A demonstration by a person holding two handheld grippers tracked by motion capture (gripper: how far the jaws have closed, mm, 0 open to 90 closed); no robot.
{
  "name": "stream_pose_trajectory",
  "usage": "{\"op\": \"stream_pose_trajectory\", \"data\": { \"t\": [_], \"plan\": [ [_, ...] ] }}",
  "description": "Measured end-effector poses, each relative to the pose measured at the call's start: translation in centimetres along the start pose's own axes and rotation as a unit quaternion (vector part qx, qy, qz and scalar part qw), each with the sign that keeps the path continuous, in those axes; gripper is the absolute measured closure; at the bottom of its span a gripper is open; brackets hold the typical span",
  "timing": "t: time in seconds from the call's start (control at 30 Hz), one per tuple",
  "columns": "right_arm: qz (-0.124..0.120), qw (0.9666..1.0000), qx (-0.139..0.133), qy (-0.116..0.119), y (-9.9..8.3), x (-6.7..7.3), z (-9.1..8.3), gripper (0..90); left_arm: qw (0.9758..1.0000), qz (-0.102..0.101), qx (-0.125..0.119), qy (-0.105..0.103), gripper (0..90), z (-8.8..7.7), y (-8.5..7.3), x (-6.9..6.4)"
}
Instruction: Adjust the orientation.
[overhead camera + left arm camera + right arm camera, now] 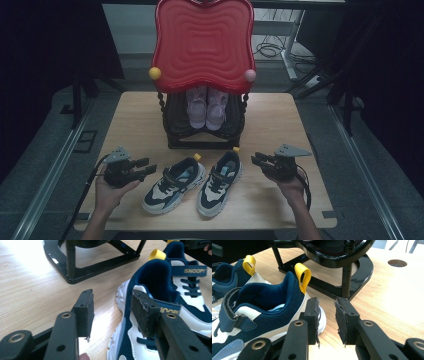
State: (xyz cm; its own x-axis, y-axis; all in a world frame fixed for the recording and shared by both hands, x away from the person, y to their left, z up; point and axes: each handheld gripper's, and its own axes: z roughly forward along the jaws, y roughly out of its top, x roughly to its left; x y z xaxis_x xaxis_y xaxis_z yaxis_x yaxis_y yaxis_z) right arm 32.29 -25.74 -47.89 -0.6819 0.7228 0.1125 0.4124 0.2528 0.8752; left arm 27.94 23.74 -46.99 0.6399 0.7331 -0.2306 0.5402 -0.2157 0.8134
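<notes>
High view: left tool [145,167] sits at nine o'clock of the left shoe [172,186], jaws partly apart and empty; the right shoe [219,182] lies beside it mid-bench [280,115], six o'clock of the rack [202,132]; right tool [257,160] at three o'clock, also gaping, empty. Probably the approach step; next, each should close on a heel collar.

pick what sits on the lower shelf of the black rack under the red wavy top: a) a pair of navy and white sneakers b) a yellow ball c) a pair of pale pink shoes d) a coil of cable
c: in the high view a pair of pale pink shoes stands side by side on the black rack's lower shelf, under the red wavy plastic top, while the navy and white sneakers lie on the wooden table in front.
</notes>
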Motion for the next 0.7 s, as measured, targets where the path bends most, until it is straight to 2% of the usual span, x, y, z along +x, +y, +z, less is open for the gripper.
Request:
{"op": "stream_pose_trajectory", "data": {
  "t": [0.1, 0.23, 0.7],
  "plan": [
    [0.000, 1.0000, -0.002, -0.003, 0.0, -0.1, -0.1, 70.9, 0.9997, 0.005, -0.002, -0.023, 59.7, -0.4, 0.1, -0.5],
    [0.001, 1.0000, 0.002, -0.005, -0.1, -0.1, -0.1, 70.1, 0.9991, 0.017, 0.006, -0.039, 64.4, -0.6, -0.1, -1.4],
    [-0.001, 0.9999, 0.010, -0.004, -0.2, 0.0, 0.3, 69.7, 0.9969, 0.033, 0.026, -0.066, 86.6, 0.1, -1.1, -4.3]
  ]
}}
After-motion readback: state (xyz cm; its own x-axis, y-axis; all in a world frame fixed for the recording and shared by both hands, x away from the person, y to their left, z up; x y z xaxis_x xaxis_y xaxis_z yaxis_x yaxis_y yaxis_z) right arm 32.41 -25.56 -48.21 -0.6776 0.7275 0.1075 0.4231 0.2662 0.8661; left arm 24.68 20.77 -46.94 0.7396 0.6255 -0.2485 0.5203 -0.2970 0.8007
